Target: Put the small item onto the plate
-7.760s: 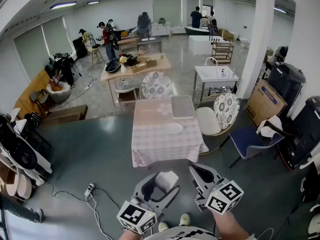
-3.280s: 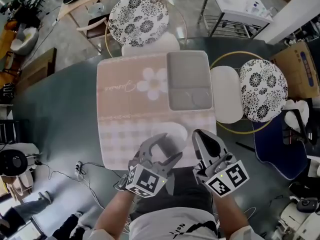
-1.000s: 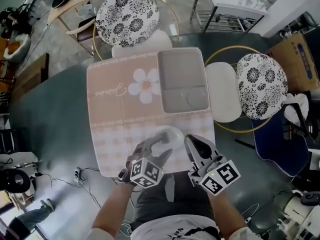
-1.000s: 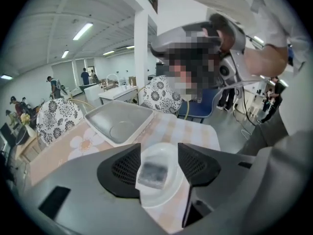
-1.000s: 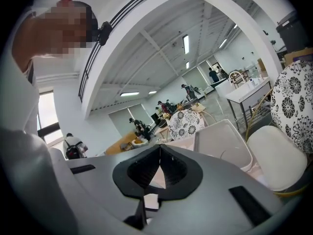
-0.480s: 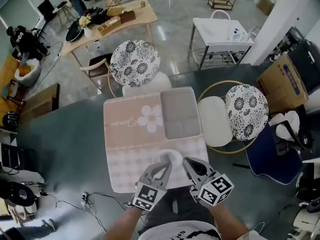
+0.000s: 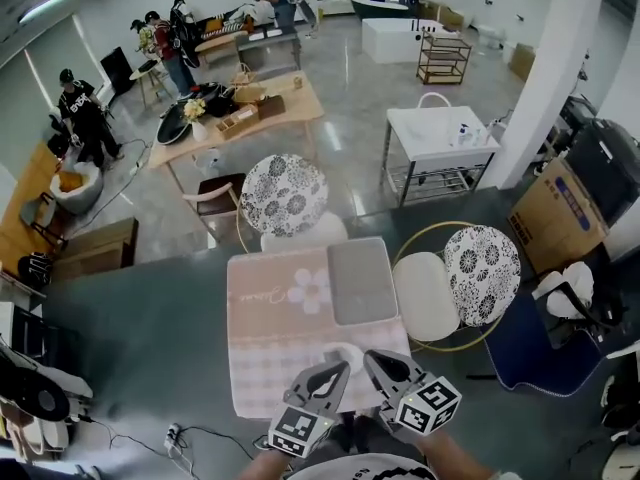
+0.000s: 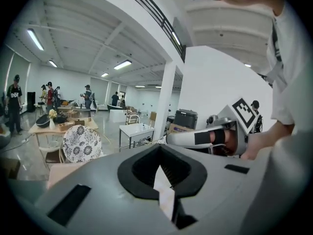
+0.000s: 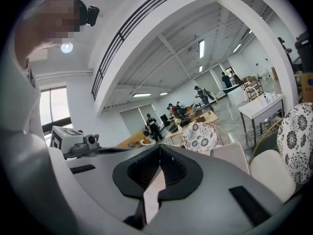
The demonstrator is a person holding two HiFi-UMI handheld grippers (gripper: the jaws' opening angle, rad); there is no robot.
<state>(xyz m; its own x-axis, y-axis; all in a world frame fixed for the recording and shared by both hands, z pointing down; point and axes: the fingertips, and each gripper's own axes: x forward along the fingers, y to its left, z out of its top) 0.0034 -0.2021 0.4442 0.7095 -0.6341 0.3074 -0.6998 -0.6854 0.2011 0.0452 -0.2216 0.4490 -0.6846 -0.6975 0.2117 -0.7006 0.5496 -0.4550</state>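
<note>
A white plate (image 7: 345, 352) lies near the front edge of the pink-clothed table (image 7: 270, 328). I cannot make out the small item on it from up here. Behind the plate sits a grey tray (image 7: 361, 280). Both grippers hang high above the table's near edge and point almost level. The left gripper (image 7: 338, 368) (image 8: 159, 151) is shut with nothing between its jaws. The right gripper (image 7: 371, 357) (image 9: 159, 147) is shut too, tips touching and empty. In the left gripper view, the right gripper's marker cube (image 8: 243, 114) shows at the right.
Two floral-backed chairs (image 7: 285, 194) (image 7: 481, 260) stand behind and right of the table, the right one with a white seat (image 7: 424, 294). A white side table (image 7: 441, 134), a cardboard box (image 7: 553, 214), floor cables (image 7: 192, 434) and a far wooden table (image 7: 240, 118) with people around it.
The left jaws, apart over the plate a second ago, are now shut. Both grippers have risen well above the table, and the head view has pulled back to take in the room.
</note>
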